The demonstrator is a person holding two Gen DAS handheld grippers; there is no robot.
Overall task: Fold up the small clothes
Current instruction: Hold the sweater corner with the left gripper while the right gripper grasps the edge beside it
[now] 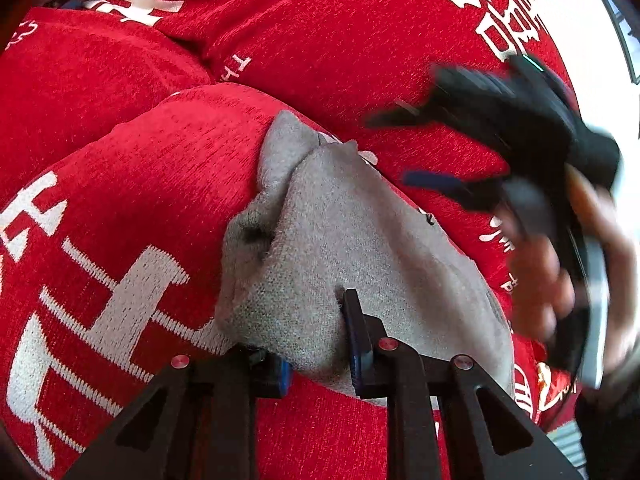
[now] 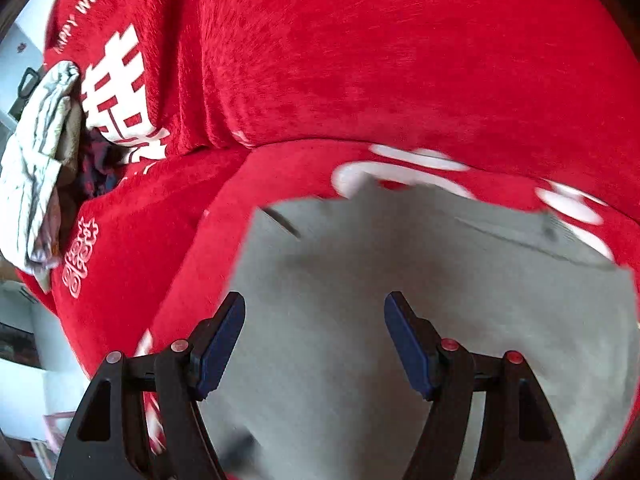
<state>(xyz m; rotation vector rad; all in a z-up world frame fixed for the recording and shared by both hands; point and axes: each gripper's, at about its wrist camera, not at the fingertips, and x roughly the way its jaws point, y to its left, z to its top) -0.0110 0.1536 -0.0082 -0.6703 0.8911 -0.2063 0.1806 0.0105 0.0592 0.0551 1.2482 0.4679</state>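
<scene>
A small grey knit garment (image 1: 320, 248) lies bunched on a red cushion cover. My left gripper (image 1: 320, 344) is shut on its near edge, cloth pinched between the blue pads. In the right wrist view the same grey garment (image 2: 420, 280) spreads flat below my right gripper (image 2: 315, 340), which is open and empty just above it. The right gripper also shows blurred in the left wrist view (image 1: 520, 140), held by a hand at the right.
Red sofa cushions (image 2: 360, 60) with white characters fill both views. A crumpled pale garment (image 2: 36, 152) and a dark cloth (image 2: 98, 160) lie at the left end of the sofa. A white floor shows at the left edge.
</scene>
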